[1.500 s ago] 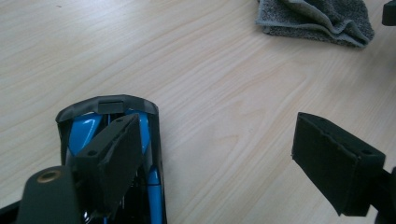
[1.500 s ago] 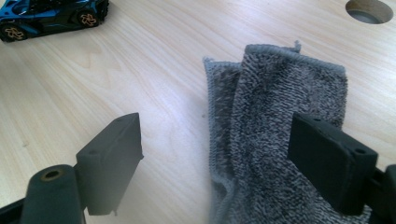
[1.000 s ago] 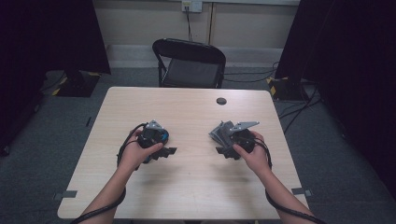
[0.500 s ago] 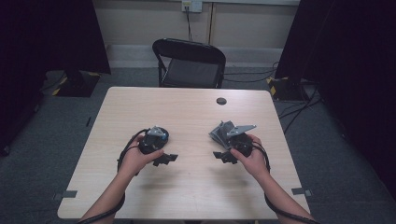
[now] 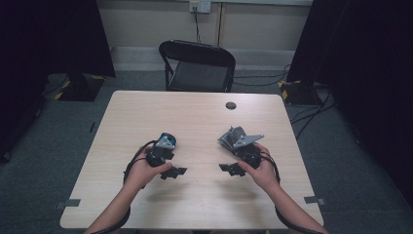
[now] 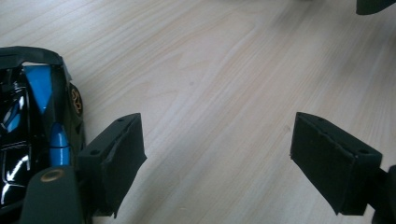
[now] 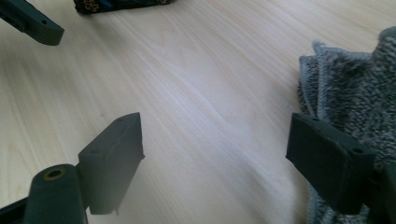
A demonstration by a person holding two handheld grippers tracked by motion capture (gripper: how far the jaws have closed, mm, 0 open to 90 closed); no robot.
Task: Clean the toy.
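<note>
A black and blue toy car [image 5: 165,141] sits on the wooden table [image 5: 195,112], just beyond my left hand. In the left gripper view the car [image 6: 42,116] lies close outside the left jaw. My left gripper [image 5: 174,171] [image 6: 217,163] is open over bare wood, pointing right. A folded grey cloth [image 5: 228,138] lies beyond my right hand. My right gripper [image 5: 229,169] [image 7: 215,158] is open and points left, with the cloth [image 7: 355,88] beside and partly behind its right jaw. Nothing is between either pair of jaws.
A small black round disc [image 5: 231,105] lies near the table's far edge. A black folding chair [image 5: 199,66] stands behind the table. Dark curtains flank the room, and cables run on the floor at the right. Bare wood separates the two grippers.
Both grippers have drifted slightly toward the table's near edge. The car and the cloth have stayed in place, and both pairs of jaws remain open.
</note>
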